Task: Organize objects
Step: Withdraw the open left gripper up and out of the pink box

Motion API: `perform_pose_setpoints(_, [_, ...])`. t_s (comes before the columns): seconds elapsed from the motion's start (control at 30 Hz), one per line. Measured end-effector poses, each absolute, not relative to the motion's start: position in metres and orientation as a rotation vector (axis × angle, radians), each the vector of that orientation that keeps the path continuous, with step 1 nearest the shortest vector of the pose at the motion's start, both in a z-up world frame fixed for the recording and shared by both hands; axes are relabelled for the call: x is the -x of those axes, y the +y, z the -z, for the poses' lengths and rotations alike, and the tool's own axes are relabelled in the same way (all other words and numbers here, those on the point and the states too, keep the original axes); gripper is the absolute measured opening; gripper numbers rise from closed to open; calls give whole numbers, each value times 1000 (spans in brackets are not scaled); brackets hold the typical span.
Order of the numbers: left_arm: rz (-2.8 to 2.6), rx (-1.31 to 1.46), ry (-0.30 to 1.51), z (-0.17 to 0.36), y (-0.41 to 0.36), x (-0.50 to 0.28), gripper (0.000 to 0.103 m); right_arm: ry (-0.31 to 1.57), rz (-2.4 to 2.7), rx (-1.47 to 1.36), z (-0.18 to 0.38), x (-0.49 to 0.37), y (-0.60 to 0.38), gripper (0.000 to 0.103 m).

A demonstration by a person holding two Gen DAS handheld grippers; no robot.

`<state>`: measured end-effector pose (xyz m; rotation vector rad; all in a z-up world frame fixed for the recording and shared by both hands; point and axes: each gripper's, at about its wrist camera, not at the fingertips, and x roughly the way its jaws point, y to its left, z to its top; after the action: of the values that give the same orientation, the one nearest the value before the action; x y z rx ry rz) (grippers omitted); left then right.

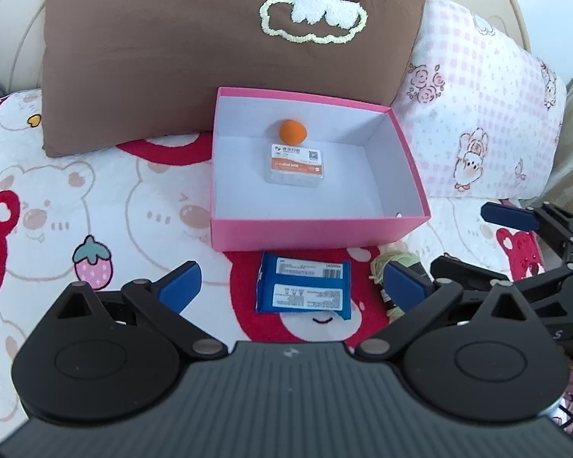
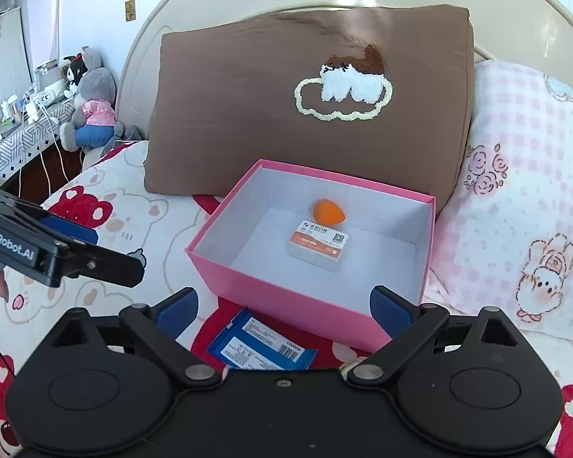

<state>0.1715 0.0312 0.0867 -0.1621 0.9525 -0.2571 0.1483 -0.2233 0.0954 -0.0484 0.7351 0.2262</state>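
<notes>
Before pink box (image 1: 317,234): blue packet (image 1: 303,286)

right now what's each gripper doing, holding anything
left gripper: open, holding nothing.
right gripper: open, holding nothing.

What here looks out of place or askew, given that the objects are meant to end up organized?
The blue packet lies label-up on the bedspread, outside the pink box and just in front of its near wall, while the orange ball and small clear case are already inside. Nothing looks spilled or damaged.
</notes>
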Motion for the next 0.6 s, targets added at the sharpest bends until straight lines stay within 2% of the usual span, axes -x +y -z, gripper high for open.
perform_pose_setpoints(0.6, [259, 70, 952, -90, 24, -131, 103, 831, -240, 53, -100, -115, -215, 98])
